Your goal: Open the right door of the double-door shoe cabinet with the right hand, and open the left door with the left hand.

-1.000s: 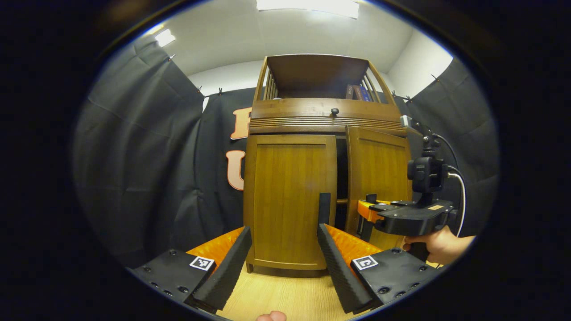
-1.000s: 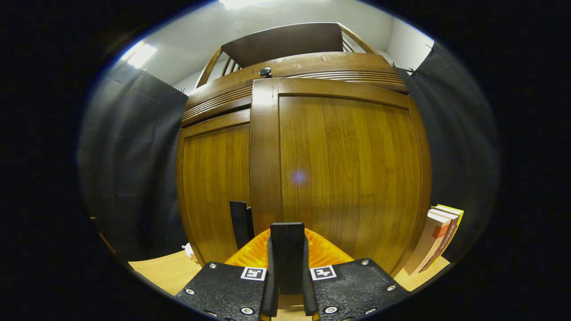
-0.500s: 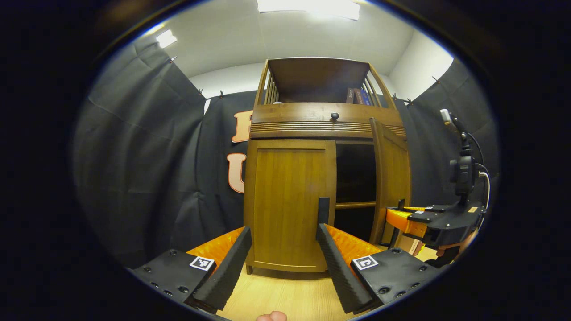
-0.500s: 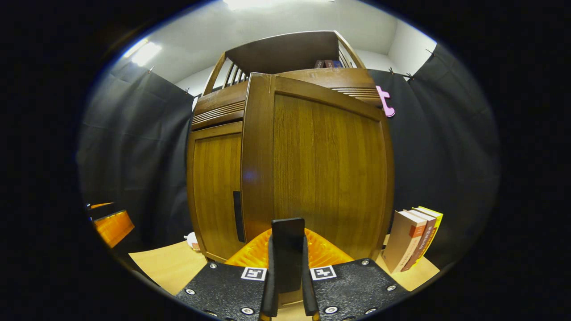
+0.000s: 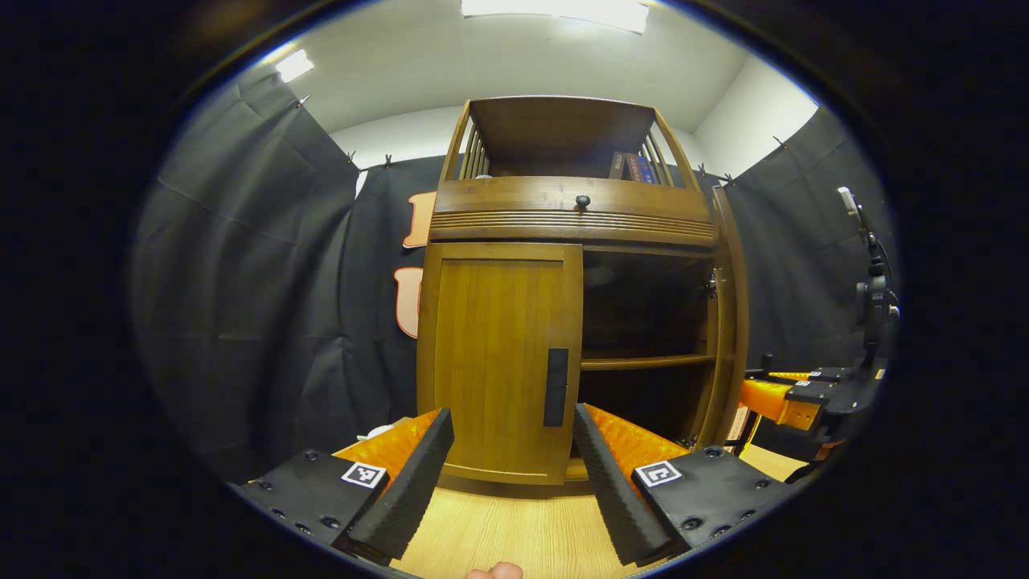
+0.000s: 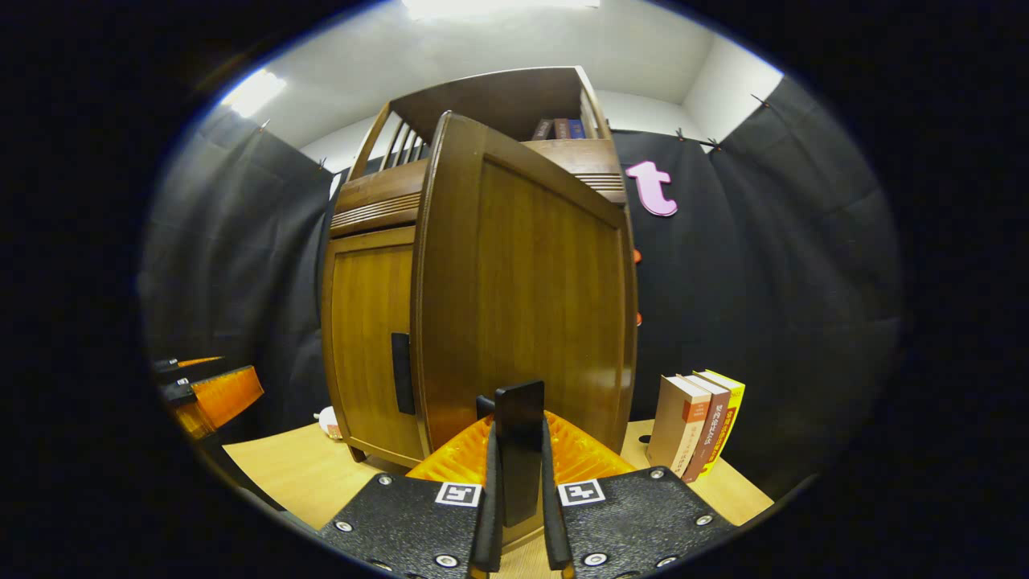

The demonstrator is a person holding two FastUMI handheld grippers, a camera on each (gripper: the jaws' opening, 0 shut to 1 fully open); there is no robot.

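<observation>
At the bottom centre of the right gripper view, the right gripper [image 6: 518, 482] is clenched on the black handle [image 6: 519, 450] of the right door [image 6: 522, 297], both fingers pressing the flat tab from either side. That door stands swung well out from the shoe cabinet [image 5: 571, 217]; in the left gripper view it shows edge-on at the right of the frame, with the dark interior and a shelf [image 5: 643, 362] exposed beside it. So the first half of the task looks essentially done.

Lower centre of the left gripper view, the left gripper [image 5: 510, 474] hangs released, its two fingers spread wide and apart from everything, aimed at the left door [image 5: 498, 354], which is shut. The left door's handle [image 5: 555, 387], a dark upright strip near the door's inner edge, sits just above and between the spread fingers, well short of contact.

The step in hand is judged to be the switch to the left door. The next move calls for advancing the left gripper until its fingers straddle that strip, clenching, then pulling outward in an arc about the hinge at the left side. Books [image 6: 698, 422] stand on the wooden table [image 6: 281, 474] at lower right of the right gripper view, near the open door's sweep.
</observation>
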